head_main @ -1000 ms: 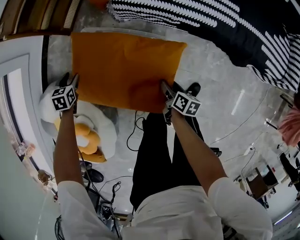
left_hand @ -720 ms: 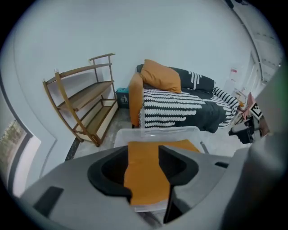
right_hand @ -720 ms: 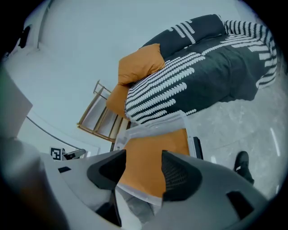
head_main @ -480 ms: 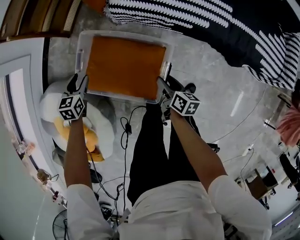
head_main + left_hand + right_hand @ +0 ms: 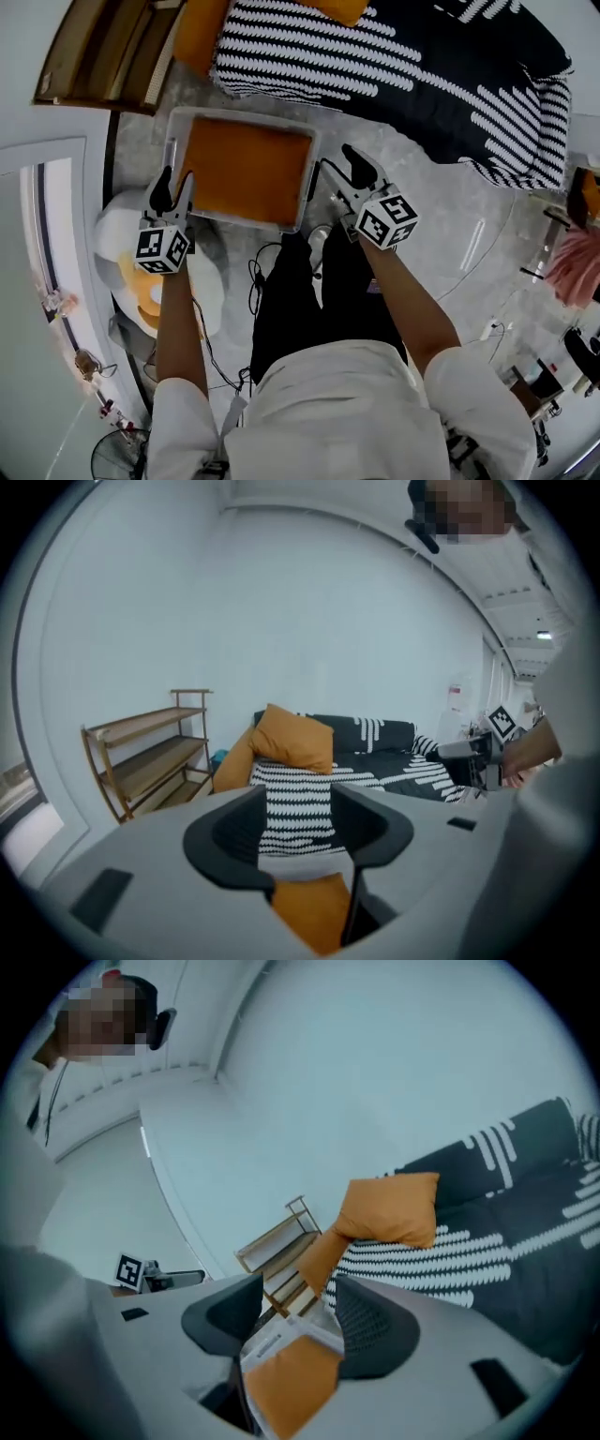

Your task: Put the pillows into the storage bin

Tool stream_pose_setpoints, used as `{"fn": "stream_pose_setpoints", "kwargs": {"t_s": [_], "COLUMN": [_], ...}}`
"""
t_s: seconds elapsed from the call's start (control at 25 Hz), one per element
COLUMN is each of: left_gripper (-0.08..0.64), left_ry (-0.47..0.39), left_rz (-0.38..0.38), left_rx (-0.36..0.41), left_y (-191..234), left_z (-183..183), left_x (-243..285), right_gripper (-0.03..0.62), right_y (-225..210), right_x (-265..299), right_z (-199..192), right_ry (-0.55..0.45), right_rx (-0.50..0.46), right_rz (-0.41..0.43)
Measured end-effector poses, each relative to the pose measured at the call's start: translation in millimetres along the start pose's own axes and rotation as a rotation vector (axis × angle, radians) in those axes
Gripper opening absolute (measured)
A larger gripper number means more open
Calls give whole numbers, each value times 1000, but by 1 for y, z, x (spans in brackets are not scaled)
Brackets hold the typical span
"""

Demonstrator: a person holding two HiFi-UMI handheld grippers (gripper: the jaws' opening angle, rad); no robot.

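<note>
Gaping empty, left tool (image 5: 172, 187) and right tool (image 5: 345, 173) flanking pillow (image 5: 246, 169) in bin (image 5: 239, 114).

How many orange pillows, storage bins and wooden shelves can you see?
Storage bin: 1
Orange pillows: 3, one inside it, two at the striped bed
Wooden shelf: 1
Total: 5

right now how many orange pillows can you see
3. First pillow in the storage bin; second pillow on the striped cover; third pillow leaning against its side. More may be hidden.
</note>
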State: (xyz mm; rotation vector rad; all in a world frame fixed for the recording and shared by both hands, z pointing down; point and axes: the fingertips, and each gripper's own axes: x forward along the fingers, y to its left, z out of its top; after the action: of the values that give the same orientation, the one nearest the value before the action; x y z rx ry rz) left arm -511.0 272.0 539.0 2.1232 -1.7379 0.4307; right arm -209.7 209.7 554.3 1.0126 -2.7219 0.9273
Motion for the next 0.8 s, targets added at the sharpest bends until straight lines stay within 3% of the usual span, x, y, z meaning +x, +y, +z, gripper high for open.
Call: {"fn": "stream_pose_setpoints", "kwargs": {"t_s": [0.44,0.64,0.8], "left_gripper": [216,213,213], "left_ry": [-313,-410,-451], "left_rz": [-24,-33,-53], "left_rx": [29,60,81], "left_y": [-142,-193,-221], "left_z": [194,248,279], "left_x": [-39,-55,-61], "right_gripper": [241,239,236], "right_y": [-8,-12,-11], "right_x": [-155,-222,-269], "right_z": [212,284,315], "right_ry": [-255,-364,-431], "right_rx": [-309,-418,-469], "right_rz": [18,2,-28]}}
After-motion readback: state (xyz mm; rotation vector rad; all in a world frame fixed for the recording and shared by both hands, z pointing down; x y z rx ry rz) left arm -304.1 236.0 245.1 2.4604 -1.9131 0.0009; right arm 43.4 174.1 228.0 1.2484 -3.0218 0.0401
